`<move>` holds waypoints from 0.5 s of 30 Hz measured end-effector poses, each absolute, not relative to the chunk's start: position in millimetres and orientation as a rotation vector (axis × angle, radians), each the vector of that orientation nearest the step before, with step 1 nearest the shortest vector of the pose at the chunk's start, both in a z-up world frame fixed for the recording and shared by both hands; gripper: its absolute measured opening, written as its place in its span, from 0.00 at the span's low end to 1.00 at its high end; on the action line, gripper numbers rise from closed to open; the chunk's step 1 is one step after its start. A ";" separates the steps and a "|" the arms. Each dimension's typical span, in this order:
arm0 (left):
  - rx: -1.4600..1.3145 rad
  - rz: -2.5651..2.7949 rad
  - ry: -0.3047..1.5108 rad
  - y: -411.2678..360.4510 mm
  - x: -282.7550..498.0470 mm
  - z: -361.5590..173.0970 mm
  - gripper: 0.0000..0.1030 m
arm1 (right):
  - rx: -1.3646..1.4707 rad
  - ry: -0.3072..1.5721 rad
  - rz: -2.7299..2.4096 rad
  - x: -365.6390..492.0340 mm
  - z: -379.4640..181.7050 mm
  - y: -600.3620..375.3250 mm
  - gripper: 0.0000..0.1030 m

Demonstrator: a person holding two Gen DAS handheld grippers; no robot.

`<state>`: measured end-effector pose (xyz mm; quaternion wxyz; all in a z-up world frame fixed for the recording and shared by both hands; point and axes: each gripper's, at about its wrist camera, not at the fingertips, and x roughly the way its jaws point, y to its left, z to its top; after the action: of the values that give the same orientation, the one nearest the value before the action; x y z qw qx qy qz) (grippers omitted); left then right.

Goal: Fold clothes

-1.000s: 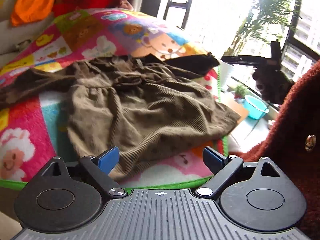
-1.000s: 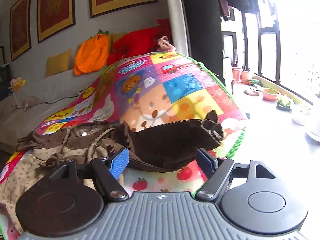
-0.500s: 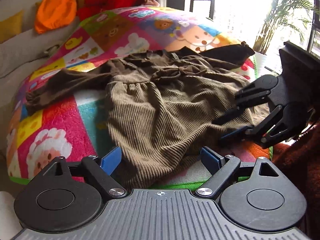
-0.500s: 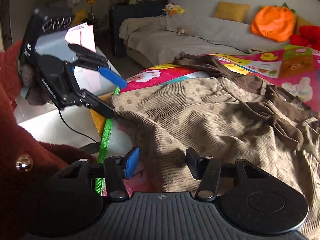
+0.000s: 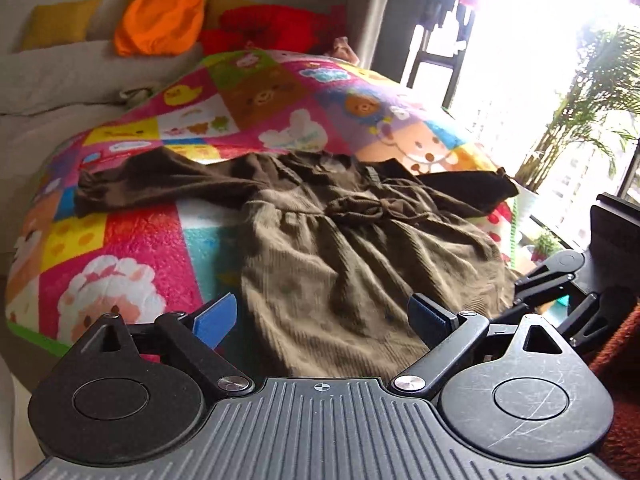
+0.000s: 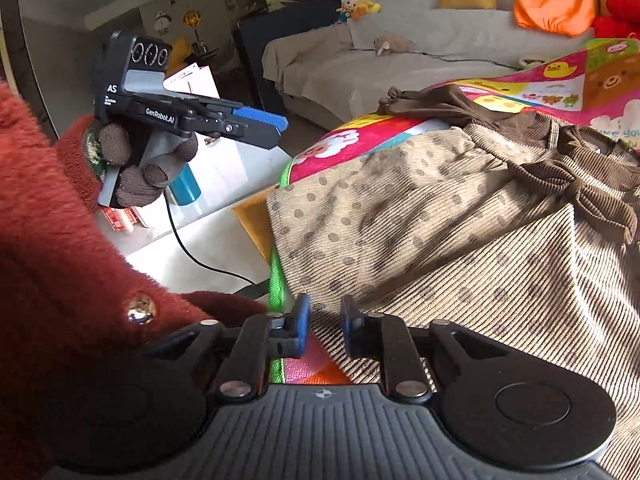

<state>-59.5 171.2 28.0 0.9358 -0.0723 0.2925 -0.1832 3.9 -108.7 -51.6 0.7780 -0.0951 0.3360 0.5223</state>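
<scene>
A brown corduroy dress [image 5: 344, 256] is spread flat on a colourful cartoon-patchwork play mat [image 5: 132, 248], with the left tongs [image 5: 322, 316] held open above its hem.

left gripper [image 5: 322, 318]: fingers spread wide | right gripper [image 6: 324, 330]: fingers narrow, opening

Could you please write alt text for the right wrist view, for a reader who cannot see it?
The right gripper, its jaws narrowly apart and opening, sits at the hem of a brown corduroy dress spread on a colourful play mat. At left, a gloved hand holds the left gripper in the air.
</scene>
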 end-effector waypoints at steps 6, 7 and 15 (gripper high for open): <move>-0.118 -0.515 0.663 131.6 -49.8 6.9 0.96 | -0.169 0.745 0.968 12.3 -55.4 -138.7 0.46; -0.125 -0.480 0.678 131.2 -42.0 4.0 0.96 | -0.168 0.739 0.927 14.3 -55.1 -146.2 0.46; -0.343 -0.331 0.663 134.4 39.2 7.8 0.98 | 0.074 0.447 0.068 92.4 -19.8 -298.4 0.63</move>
<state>39.2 134.4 7.8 0.9178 -0.1669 0.3223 -0.1608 92.4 -298.4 -19.8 0.9739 0.0365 0.2215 0.0338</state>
